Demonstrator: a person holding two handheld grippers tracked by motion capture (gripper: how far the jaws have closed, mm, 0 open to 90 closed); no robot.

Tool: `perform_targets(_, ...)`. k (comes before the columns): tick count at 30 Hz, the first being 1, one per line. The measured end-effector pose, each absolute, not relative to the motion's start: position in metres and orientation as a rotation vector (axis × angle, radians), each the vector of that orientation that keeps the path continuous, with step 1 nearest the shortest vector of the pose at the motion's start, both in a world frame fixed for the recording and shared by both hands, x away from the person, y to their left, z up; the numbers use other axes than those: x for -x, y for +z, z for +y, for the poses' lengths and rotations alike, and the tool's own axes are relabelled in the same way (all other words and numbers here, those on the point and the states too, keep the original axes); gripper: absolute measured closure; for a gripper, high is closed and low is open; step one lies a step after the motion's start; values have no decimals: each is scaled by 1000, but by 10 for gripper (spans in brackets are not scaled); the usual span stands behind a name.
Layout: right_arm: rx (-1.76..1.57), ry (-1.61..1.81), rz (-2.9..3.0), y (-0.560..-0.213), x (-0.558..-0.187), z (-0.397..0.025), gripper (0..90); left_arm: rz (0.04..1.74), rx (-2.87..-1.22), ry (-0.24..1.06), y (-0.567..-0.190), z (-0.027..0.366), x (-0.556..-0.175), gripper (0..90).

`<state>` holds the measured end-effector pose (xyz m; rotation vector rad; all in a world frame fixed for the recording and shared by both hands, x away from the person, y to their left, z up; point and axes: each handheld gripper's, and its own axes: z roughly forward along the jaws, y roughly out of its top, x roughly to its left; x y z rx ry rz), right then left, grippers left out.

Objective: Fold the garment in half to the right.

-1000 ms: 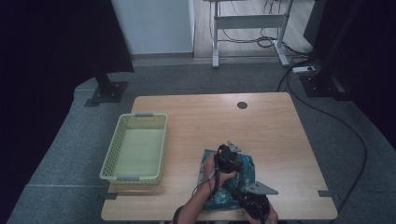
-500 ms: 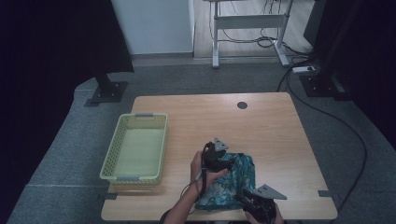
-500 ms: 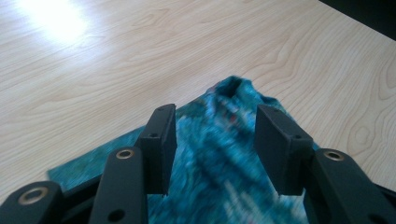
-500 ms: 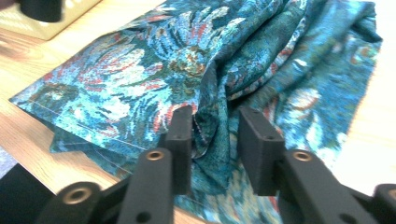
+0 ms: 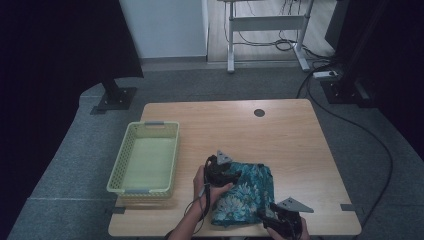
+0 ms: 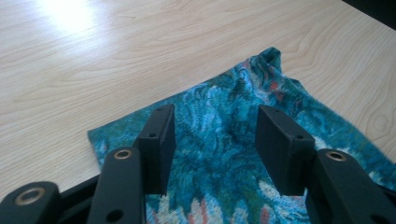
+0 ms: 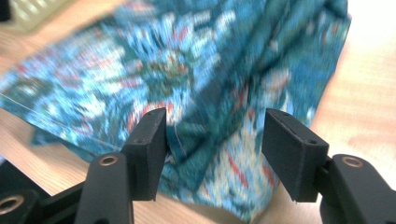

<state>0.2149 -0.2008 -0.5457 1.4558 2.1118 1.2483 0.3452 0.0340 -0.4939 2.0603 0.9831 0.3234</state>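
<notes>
A teal patterned cloth [image 5: 247,192] lies folded on the wooden table [image 5: 280,135] near its front edge. My left gripper [image 5: 223,169] hovers over the cloth's left part, held in a hand. In the left gripper view the jaws stand wide open above the cloth [image 6: 224,140], with nothing between them. My right gripper [image 5: 280,222] is at the cloth's front right corner. Through the right gripper view, its open jaws straddle a rumpled fold of the cloth [image 7: 205,84], which looks blurred.
A pale green plastic basket [image 5: 146,157] stands on the table's left side, empty. A dark round hole [image 5: 259,113] marks the tabletop's far side. A desk frame and cables are on the floor beyond.
My left gripper has moved left and slightly forward over the cloth. The cloth has spread out flatter and wider. My right gripper stays near the front edge.
</notes>
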Motion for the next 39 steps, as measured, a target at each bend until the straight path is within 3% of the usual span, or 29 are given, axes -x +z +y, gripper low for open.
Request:
perform_targets(12, -1261, 1347, 2127, -505, -226, -201, 384, 987, -2047, 358, -492, 53, -334, 444)
perform_targets(39, -1105, 1292, 2286, -518, -223, -187, 383, 1001, -2055, 342, -521, 89, -298, 397)
